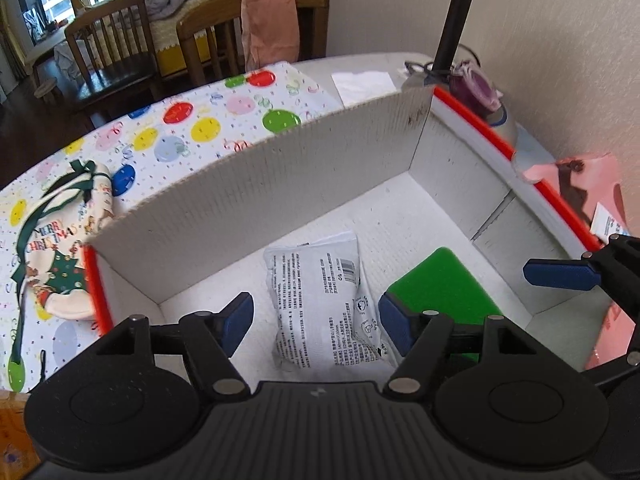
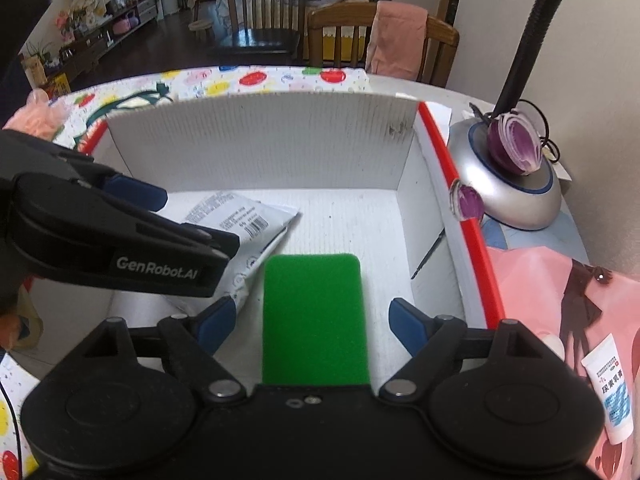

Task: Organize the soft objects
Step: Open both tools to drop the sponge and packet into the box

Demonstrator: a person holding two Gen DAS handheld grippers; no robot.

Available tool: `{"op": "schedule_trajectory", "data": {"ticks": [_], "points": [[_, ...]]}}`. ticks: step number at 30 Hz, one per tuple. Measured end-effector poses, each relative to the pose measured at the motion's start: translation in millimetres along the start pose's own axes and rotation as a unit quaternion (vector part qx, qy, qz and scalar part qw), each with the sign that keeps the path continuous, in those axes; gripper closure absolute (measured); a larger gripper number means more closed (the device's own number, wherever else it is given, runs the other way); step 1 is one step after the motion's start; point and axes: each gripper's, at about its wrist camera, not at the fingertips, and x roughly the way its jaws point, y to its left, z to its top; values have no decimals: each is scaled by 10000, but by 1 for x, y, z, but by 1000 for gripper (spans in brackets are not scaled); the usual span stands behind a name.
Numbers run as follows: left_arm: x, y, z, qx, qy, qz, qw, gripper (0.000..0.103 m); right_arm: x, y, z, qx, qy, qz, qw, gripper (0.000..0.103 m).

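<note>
A white cardboard box (image 1: 280, 184) with red rims sits on the table. Inside lie a white printed soft packet (image 1: 320, 300) and a green sponge (image 1: 436, 284). My left gripper (image 1: 316, 320) is open above the packet, which lies loose between its blue pads. My right gripper (image 2: 312, 320) is open over the green sponge (image 2: 316, 316), which lies flat on the box floor (image 2: 352, 216). The packet (image 2: 248, 216) lies left of the sponge, partly hidden by the left gripper (image 2: 120, 240). A Christmas drawstring bag (image 1: 60, 248) lies outside the box at left.
A festive dotted tablecloth (image 1: 180, 128) covers the table. A lamp base (image 2: 508, 196) with a purple onion half (image 2: 516, 144) stands right of the box. A pink bag (image 2: 560, 304) and a white tube (image 2: 612, 388) lie at right. Wooden chairs stand behind.
</note>
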Motion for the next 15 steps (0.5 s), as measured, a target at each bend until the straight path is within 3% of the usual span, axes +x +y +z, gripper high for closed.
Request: {"op": "schedule_trajectory", "data": {"ticks": [15], "points": [[-81,19,-21,-12,-862,-19,9963,34,-51,15,-2,238,-574,189,9979,14]]}}
